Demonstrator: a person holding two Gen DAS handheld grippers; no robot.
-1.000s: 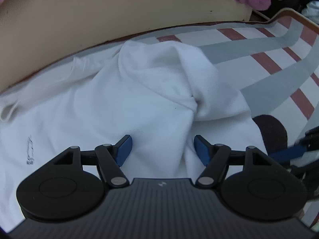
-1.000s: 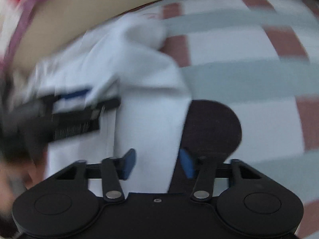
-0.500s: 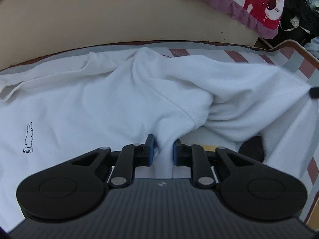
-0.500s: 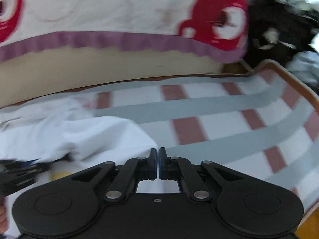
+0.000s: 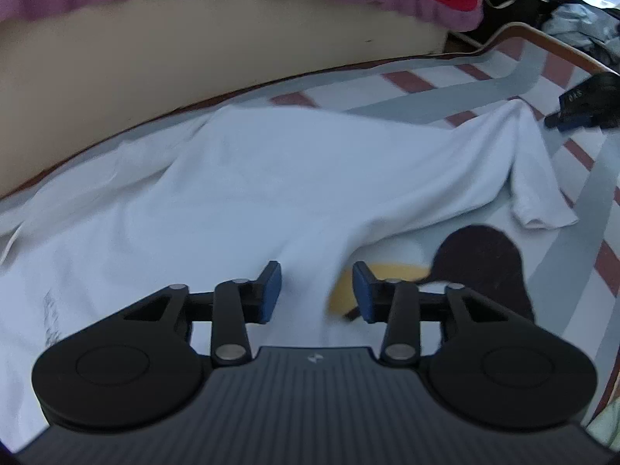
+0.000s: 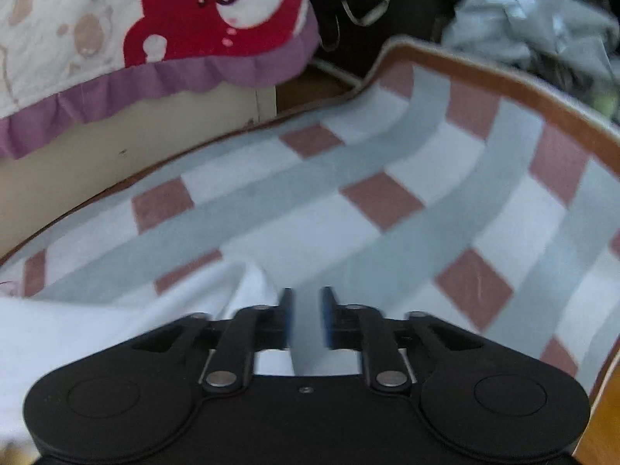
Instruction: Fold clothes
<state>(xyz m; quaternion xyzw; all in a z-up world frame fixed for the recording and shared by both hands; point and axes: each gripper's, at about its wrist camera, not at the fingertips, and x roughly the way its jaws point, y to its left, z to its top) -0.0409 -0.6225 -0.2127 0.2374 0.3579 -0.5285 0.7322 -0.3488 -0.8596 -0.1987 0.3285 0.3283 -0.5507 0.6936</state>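
Note:
A white T-shirt (image 5: 240, 193) lies spread over a striped mat (image 5: 503, 85), its sleeve (image 5: 538, 193) stretched out to the right. My left gripper (image 5: 316, 290) is open just above the shirt's near edge, holding nothing. My right gripper (image 6: 306, 317) is open a little, with the sleeve's edge (image 6: 248, 286) lying just left of its fingers; it also shows at the far right of the left wrist view (image 5: 581, 112), beside the sleeve's tip. The shirt also shows in the right wrist view (image 6: 97, 325) at the lower left.
The mat (image 6: 387, 201) has grey, white and red stripes, a brown border (image 6: 503, 77), and a dark brown and yellow figure (image 5: 480, 259). A beige bed side (image 5: 155, 58) with a purple-frilled quilt (image 6: 155, 38) rises behind. Clothes (image 6: 542, 19) are piled at the far right.
Both grippers were shut on the shirt half a second ago and have opened. The sleeve has been pulled out to the right and now lies flat on the mat.

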